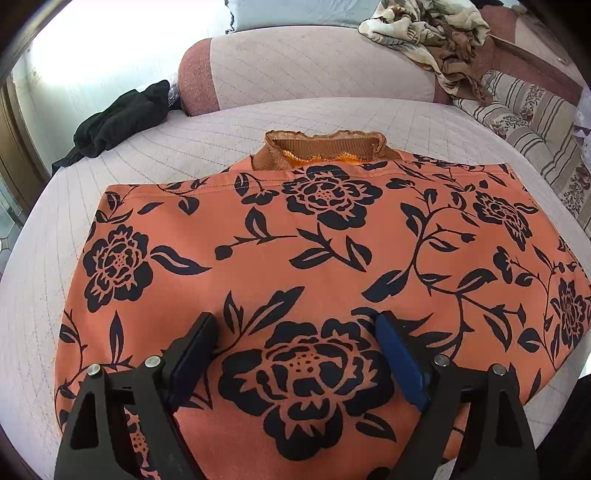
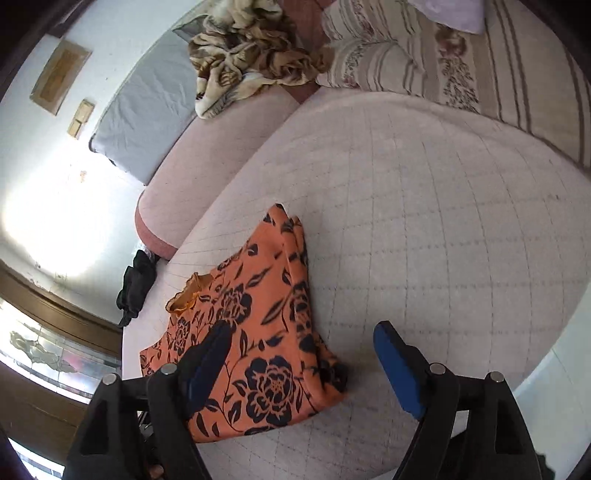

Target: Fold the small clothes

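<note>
An orange garment with a black flower print (image 1: pixel 317 251) lies folded flat on the quilted bed (image 1: pixel 155 147), its brown ribbed collar (image 1: pixel 325 149) poking out at the far edge. My left gripper (image 1: pixel 295 321) hovers low over the near part of the cloth, jaws wide open, nothing between the blue pads. In the right wrist view the same garment (image 2: pixel 266 332) lies at the lower left with its folded edge stacked at the right. My right gripper (image 2: pixel 303 328) stands open above that right edge, holding nothing.
A black garment (image 1: pixel 122 118) lies at the bed's left edge. A pink bolster (image 1: pixel 295 66) runs along the back, with a crumpled floral blanket (image 1: pixel 428 26) on it. Striped floral pillows (image 1: pixel 535 122) lie at the right. Bare quilt (image 2: pixel 443 229) spreads right of the garment.
</note>
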A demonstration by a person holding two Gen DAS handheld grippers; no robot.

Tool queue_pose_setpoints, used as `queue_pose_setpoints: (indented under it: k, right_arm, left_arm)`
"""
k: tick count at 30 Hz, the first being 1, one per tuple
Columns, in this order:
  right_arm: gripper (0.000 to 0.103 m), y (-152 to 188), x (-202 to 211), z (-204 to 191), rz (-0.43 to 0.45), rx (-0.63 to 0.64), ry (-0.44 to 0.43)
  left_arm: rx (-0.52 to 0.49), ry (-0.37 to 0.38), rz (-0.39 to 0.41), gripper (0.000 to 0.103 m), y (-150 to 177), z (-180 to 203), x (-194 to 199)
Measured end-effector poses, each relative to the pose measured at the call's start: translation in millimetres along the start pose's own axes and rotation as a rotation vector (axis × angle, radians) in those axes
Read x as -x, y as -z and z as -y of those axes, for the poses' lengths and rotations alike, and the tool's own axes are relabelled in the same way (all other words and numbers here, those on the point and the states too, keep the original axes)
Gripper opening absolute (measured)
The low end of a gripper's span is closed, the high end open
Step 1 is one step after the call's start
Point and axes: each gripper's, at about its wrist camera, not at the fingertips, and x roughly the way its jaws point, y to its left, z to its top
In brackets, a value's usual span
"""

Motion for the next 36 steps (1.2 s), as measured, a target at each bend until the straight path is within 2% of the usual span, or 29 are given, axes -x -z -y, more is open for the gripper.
queue_pose_setpoints:
  k: [3,7,8,9,10,11,13,14,15,18,21,22,24,26,27,28,29,31,33,35,36]
  right_arm:
    - [0.082,-20.9,-39.5,-7.7,-0.135,0.041,-0.071]
    - [0.079,-31.1,-103.7,-20.5,-0.301,0.126,-0.059]
    - [0.072,-29.3,-118.3,-23.1,-0.346,0.150,-0.053]
    - [0.038,-27.6,-129.5,-29.9,-0.365,0.201,-0.011]
    - [0.026,-25.9,-133.8,-35.4,-0.369,0.241,0.019]
    - [0.024,-25.6,-129.6,-46.4,-0.340,0.283,0.038]
    - [0.023,-23.2,-118.4,-58.7,-0.258,0.347,0.085]
    - [0.023,-21.5,-122.9,-52.2,-0.263,0.324,0.108]
    - [0.025,-19.5,-133.6,-41.3,-0.303,0.279,0.118]
    - [0.038,-24.9,-128.2,-43.9,-0.277,0.246,0.069]
    - [0.082,-42.9,-121.6,-47.6,-0.206,0.230,0.080]
    - [0.082,-50.2,-123.3,-46.5,-0.188,0.219,0.081]
    - [0.082,-68.2,-138.1,-38.4,-0.169,0.167,0.073]
    - [0.082,-81.5,-158.3,-29.0,-0.215,0.104,0.036]
    - [0.072,-85.3,-166.7,-30.0,-0.230,0.105,0.022]
    - [0.026,-87.1,-171.6,-37.7,-0.247,0.143,0.014]
    - [0.016,-86.8,-176.2,-50.9,-0.291,0.194,0.006]
    - [0.015,-84.3,-169.4,-75.2,-0.243,0.330,0.075]
    - [0.015,-86.0,-178.9,-67.9,-0.241,0.316,0.167]
    - [0.023,-81.6,-182.8,-60.7,-0.220,0.297,0.195]
    - [0.031,-79.0,-180.3,-64.5,-0.198,0.309,0.200]
  left_arm:
    - [0.002,0.017,0.006,0.088,3.5,-1.3,-2.3]
    - [-0.003,0.024,0.026,0.089,4.7,-3.0,-1.6]
    - [-0.005,0.025,0.033,0.089,5.2,-3.5,-1.4]
    - [-0.008,0.027,0.039,0.090,5.5,-4.1,-1.3]
    - [-0.010,0.031,0.044,0.090,5.9,-4.7,-1.2]
    - [-0.010,0.038,0.047,0.090,6.2,-5.6,-1.2]
    - [-0.012,0.042,0.054,0.091,6.6,-5.8,-1.7]
    - [-0.016,0.039,0.057,0.092,6.8,-4.9,-2.1]
    - [-0.019,0.037,0.058,0.092,7.1,-4.4,-1.8]
    - [-0.017,0.048,0.062,0.092,7.3,-6.5,-1.3]
    - [-0.020,0.042,0.067,0.092,7.4,-5.4,-1.1]
    - [-0.020,0.043,0.068,0.092,7.5,-5.6,-1.2]
    - [-0.021,0.046,0.069,0.092,7.7,-6.0,-1.2]
    - [-0.024,0.045,0.071,0.092,8.0,-6.0,-1.2]
    - [-0.024,0.044,0.072,0.092,8.0,-5.9,-1.2]
    - [-0.023,0.045,0.072,0.092,7.9,-6.0,-1.0]
    - [-0.023,0.046,0.072,0.092,7.7,-6.1,-1.3]
    - [-0.024,0.044,0.073,0.093,7.4,-5.8,-1.7]
    - [-0.027,0.045,0.073,0.093,7.1,-5.7,-2.1]
    - [-0.024,0.049,0.073,0.093,6.8,-6.7,-2.3]
    - [-0.024,0.050,0.074,0.093,6.9,-6.9,-2.3]
